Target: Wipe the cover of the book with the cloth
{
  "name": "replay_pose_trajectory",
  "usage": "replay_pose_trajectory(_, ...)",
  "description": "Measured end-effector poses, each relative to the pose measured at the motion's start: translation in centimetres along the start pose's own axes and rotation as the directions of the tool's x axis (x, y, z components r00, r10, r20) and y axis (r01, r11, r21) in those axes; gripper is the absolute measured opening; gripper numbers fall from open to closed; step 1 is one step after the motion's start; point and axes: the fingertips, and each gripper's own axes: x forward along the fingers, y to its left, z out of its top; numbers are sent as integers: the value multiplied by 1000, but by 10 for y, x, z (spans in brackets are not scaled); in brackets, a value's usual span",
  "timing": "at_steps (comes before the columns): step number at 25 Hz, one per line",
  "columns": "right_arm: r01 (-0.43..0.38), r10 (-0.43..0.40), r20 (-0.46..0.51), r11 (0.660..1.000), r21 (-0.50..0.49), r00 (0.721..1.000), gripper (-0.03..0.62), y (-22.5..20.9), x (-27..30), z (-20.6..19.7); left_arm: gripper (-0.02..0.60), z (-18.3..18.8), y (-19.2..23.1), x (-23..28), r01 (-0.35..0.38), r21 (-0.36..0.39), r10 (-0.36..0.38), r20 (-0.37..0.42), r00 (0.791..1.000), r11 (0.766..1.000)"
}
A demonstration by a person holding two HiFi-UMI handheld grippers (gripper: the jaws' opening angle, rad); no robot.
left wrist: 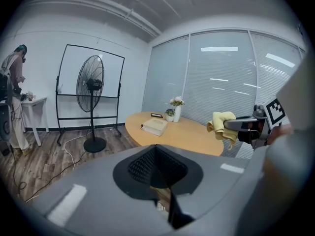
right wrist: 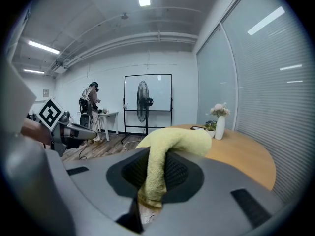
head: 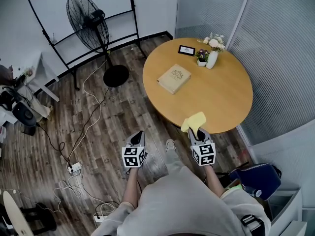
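Far left, a fan (head: 88, 19) stands on the wood floor (head: 44, 146) in front of a whiteboard (head: 59, 4). Next along, my left gripper (head: 138, 134) hangs over the floor, off the left of the table (head: 226, 107). The left gripper view shows its jaws pressed together with nothing between them, clenched on air.

Moving right, the book (head: 173, 78) lies flat and closed on the table, toward its left edge, cover up. Nothing is touching it. Both grippers are well apart from it.

Now my right gripper (head: 198, 132), held at the table's near edge. Its jaws are clamped on the cloth (head: 193, 121), a yellow towel. The right gripper view shows it pinched between the pads. One end droops below the jaws and the rest humps up and folds forward over the tips. So the cloth is up in the air at the near edge, not on the book.

Past the book, at the far edge, there's a small dark frame (head: 186, 50), then a potted plant (head: 202, 57) just beside a white vase (head: 212, 59) of flowers. To the right, ribbed glass walls (head: 280, 58) close the room.
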Motion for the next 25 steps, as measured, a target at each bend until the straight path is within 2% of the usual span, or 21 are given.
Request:
replay_pose_trajectory(6, -20, 20, -3, 1000, -13, 1000, 66, -32, 49, 21, 11, 30, 14, 45, -23, -24, 23, 16, 1000, 999)
replay_pose_trajectory(25, -96, 96, 1, 994, -41, 995, 66, -123, 202, 93, 11, 105, 53, 196, -52, -46, 51, -14, 999, 998)
